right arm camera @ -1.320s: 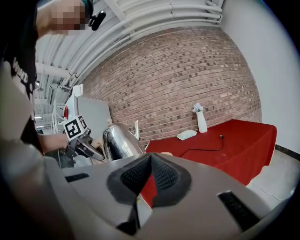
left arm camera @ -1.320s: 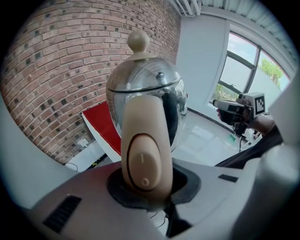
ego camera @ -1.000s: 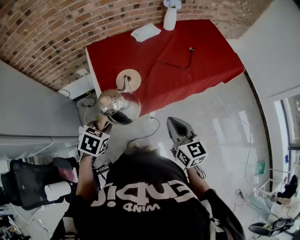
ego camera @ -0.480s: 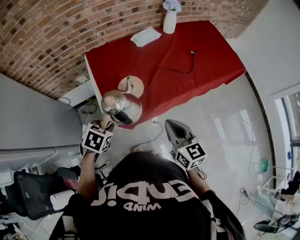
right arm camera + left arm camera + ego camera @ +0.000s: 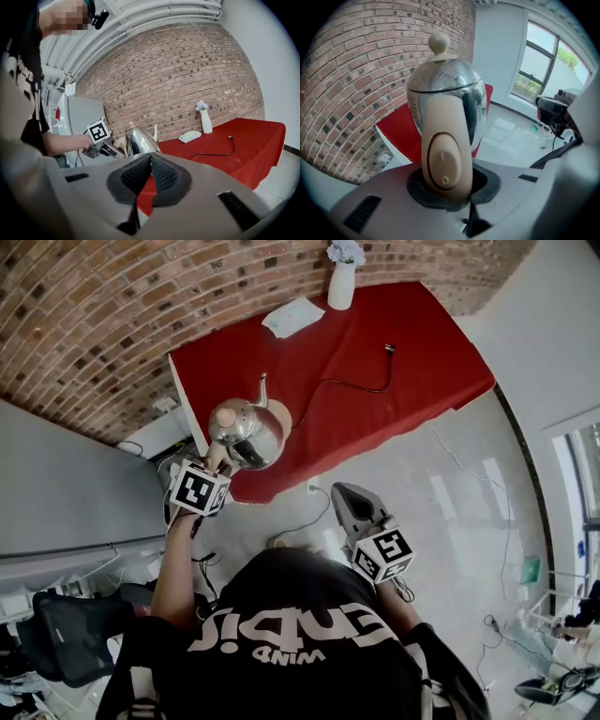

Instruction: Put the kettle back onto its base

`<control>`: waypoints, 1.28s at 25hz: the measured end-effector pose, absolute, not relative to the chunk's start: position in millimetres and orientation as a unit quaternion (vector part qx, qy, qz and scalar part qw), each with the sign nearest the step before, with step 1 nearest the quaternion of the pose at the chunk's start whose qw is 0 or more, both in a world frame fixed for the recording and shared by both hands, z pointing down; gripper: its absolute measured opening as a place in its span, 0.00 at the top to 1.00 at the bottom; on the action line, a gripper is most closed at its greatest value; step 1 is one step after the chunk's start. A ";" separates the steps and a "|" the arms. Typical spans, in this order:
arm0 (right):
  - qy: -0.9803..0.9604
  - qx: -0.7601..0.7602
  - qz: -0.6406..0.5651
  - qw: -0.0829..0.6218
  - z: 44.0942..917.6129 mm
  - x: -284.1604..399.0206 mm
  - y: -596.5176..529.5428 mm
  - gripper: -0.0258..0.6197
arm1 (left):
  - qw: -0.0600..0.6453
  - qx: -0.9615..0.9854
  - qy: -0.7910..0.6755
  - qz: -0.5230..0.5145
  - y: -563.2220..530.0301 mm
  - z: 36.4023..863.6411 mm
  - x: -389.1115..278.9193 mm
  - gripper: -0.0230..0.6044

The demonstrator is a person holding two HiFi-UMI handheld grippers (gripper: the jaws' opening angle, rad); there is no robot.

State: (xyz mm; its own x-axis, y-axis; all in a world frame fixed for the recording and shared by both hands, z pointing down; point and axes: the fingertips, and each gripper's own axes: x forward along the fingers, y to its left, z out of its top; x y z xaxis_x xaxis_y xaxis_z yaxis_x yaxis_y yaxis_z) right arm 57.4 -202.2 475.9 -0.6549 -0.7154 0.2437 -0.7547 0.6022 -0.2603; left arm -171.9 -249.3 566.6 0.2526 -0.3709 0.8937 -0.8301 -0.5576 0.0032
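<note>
Head view first: what has changed since a second ago?

— The kettle hung over the floor then, below the tabletop edge, with the base fully in sight. Now it sits left of centre in the frame, over the near left corner of the red tabletop, covering most of the base.

Is it seated?

— I can't tell. Only a tan sliver of the base shows at its upper right.

Who has it?

— The left hand-held gripper is clenched on the kettle's beige handle. In the left gripper view the handle fills the gap between the jaws. The right hand-held gripper is closed on nothing, lower right of centre, much where it was.

Any writing?

— The rocker switch on the handle bears an "I" and an "O". The black shirt has white lettering, upside down from here. The small line seems to read "WIND"; the large line I can't make out fully.

And the kettle's look?

— A rounded, mirror-bright steel body, a beige knob on the lid and a thin curved spout pointing up the frame.
</note>
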 end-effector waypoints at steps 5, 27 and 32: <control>-0.891 0.414 0.176 0.063 479.3 58.4 -202.9 0.93 | 0.247 0.751 -0.398 0.466 -287.1 572.8 -175.6 0.86; -0.879 0.434 0.181 0.074 484.6 74.7 -200.5 0.93 | 0.246 0.736 -0.377 0.505 -343.0 624.2 -161.5 0.86; -0.878 0.437 0.182 0.075 485.0 76.8 -198.8 0.93 | 0.243 0.737 -0.378 0.505 -344.8 627.5 -160.4 0.86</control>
State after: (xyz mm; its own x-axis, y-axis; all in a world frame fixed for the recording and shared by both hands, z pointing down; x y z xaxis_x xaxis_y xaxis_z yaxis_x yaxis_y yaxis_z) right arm 76.8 -198.8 485.0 -0.6066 -0.7402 0.2901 -0.7945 0.5519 -0.2532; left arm -160.4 -344.8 627.5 0.2032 -0.3114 0.9283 -0.8027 -0.5959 -0.0242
